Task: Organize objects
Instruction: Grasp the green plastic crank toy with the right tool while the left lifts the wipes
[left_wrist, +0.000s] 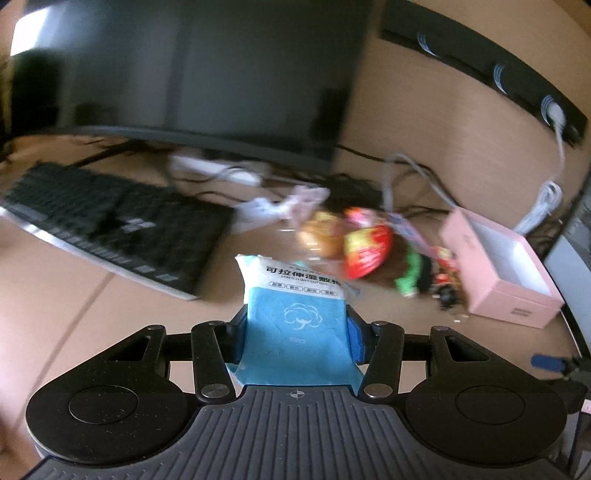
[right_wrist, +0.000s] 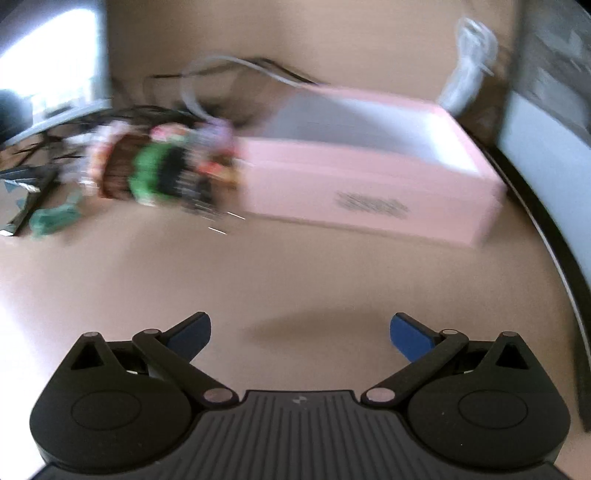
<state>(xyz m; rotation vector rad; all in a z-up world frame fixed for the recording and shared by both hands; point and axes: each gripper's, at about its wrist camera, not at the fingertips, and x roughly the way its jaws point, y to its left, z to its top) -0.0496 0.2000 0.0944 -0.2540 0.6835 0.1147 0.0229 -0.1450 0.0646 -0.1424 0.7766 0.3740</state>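
Left gripper (left_wrist: 297, 328) is clamped on a blue-and-white cotton pad packet (left_wrist: 295, 310), blue fingers (left_wrist: 355, 338) pressing both its sides. The packet stands up between them, long axis running away from the camera toward frame centre, and it looks clear of the desk (left_wrist: 92, 314).

The open pink box (left_wrist: 502, 273) sits at right of the left wrist frame, right and ahead of the held packet, with a heap of snack packets (left_wrist: 365, 251) and small clutter between. Keyboard (left_wrist: 110, 225) at left, monitor (left_wrist: 207, 74) upper left.

Right gripper (right_wrist: 300, 332) is empty, fingers spread wide over bare desk. In its view the pink box lies ahead toward upper right, long side across the frame, cavity showing white; the clutter pile (right_wrist: 155, 170) touches or nearly touches its left end, too blurred to tell.

Judgement: the packet likely goes in the box, so the left hand must carry right across the pile. The right hand looks nearer the box but holds nothing.
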